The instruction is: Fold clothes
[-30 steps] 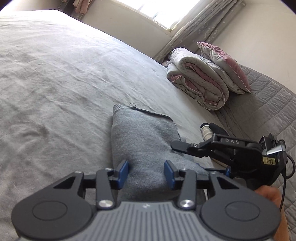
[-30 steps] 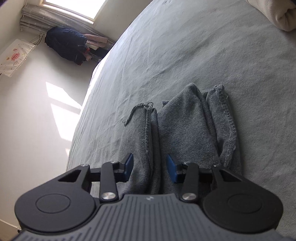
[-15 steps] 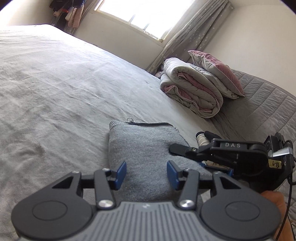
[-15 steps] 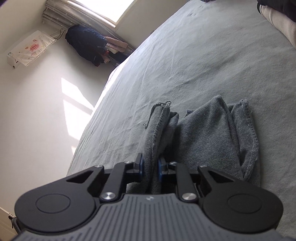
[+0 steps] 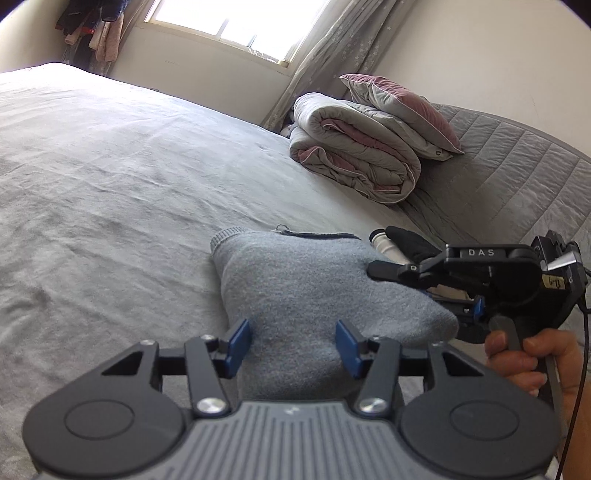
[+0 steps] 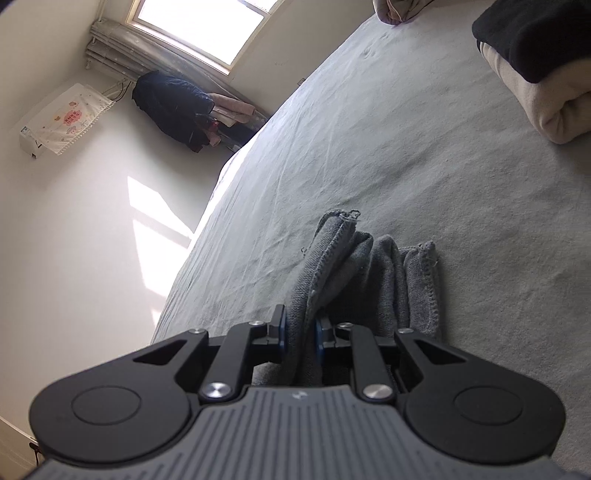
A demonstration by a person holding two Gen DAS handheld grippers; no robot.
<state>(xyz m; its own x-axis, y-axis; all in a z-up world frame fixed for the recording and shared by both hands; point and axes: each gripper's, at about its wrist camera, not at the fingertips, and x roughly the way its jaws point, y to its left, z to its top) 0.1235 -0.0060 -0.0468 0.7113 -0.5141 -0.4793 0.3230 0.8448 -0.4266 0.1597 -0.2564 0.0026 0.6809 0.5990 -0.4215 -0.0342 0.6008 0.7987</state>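
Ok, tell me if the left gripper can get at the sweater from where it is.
Probably yes. The left gripper is open with the grey sweater lying between its fingers, nothing in between. The right gripper already pinches the sweater's other edge, off to the side.

Grey bed (image 5: pixel 110 177), bright window (image 5: pixel 236 22), white walls (image 6: pixel 74 221), folded duvet (image 5: pixel 354 155), pillow (image 5: pixel 399 107)

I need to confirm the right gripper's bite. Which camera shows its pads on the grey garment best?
The right wrist view: the right gripper is shut on a raised fold of the grey garment, blue pads pressing both sides. The left wrist view shows that gripper side-on at the garment's edge, its pads mostly hidden.
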